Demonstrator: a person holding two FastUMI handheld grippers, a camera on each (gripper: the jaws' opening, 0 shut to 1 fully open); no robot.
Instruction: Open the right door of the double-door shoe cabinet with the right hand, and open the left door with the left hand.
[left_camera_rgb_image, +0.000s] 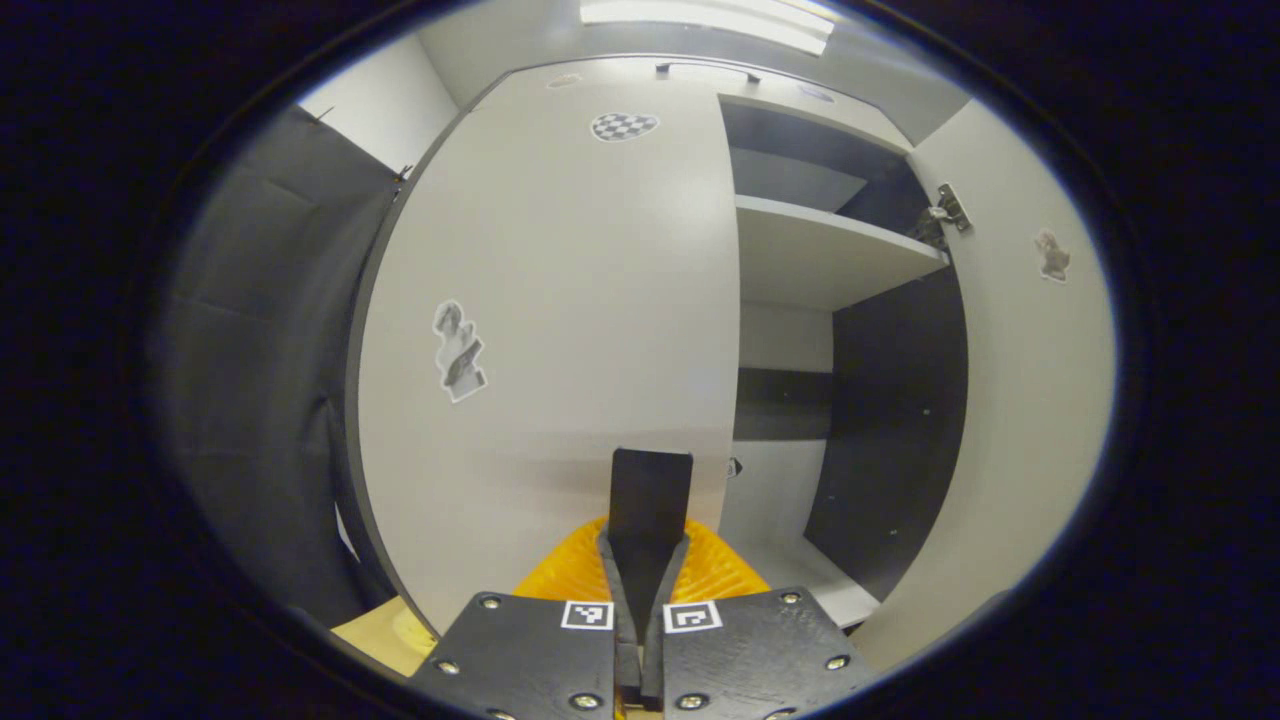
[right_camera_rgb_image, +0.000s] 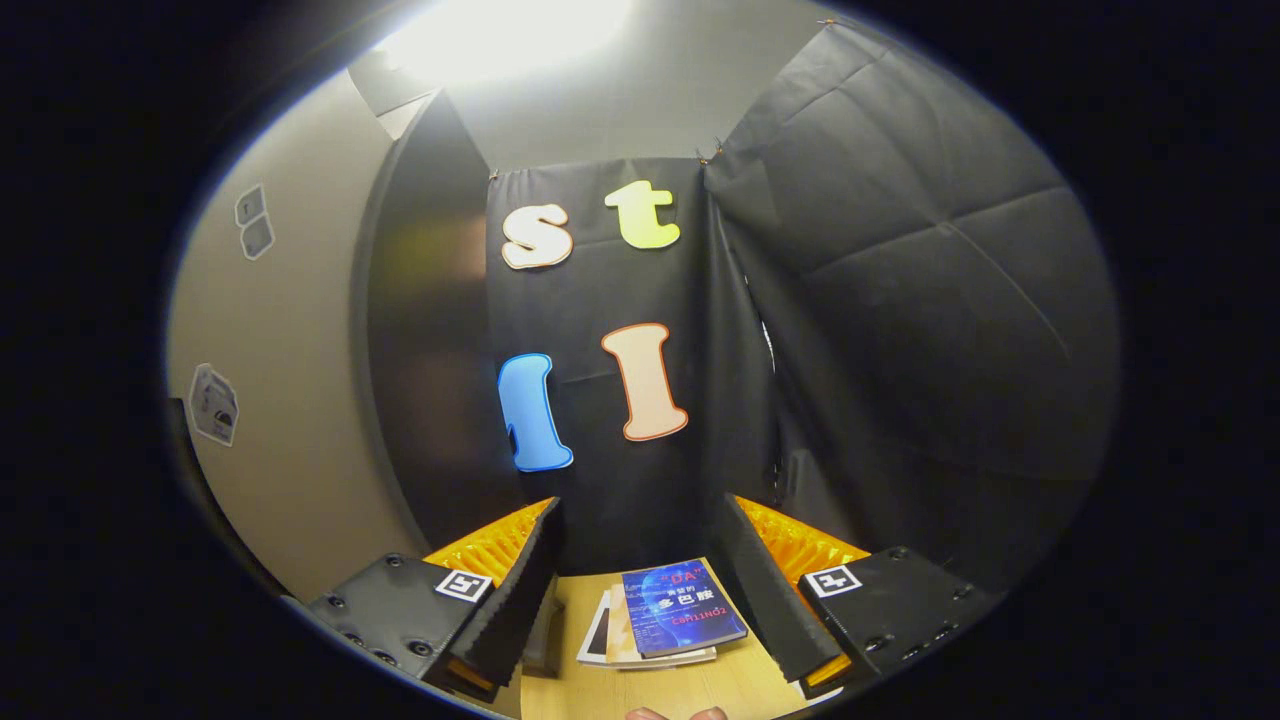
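Note:
In the left gripper view the shoe cabinet's white left door (left_camera_rgb_image: 560, 300) stands closed, with stickers on its face. The right door (left_camera_rgb_image: 1030, 400) is swung wide open at the right, baring the interior and a white shelf (left_camera_rgb_image: 830, 250). My left gripper (left_camera_rgb_image: 650, 470) is shut, its fingers pressed together just in front of the left door's lower part, near that door's free right edge; nothing shows between them. In the right gripper view my right gripper (right_camera_rgb_image: 638, 505) is open and holds nothing. A white door panel (right_camera_rgb_image: 290, 400) stands at its left.
A metal hinge (left_camera_rgb_image: 945, 210) sits on the open right door's inner face. Black booth cloth (left_camera_rgb_image: 270, 400) hangs left of the cabinet. Beyond the right gripper's fingers, books (right_camera_rgb_image: 670, 615) lie on a wooden surface (right_camera_rgb_image: 690, 690) before the black wall (right_camera_rgb_image: 900, 330).

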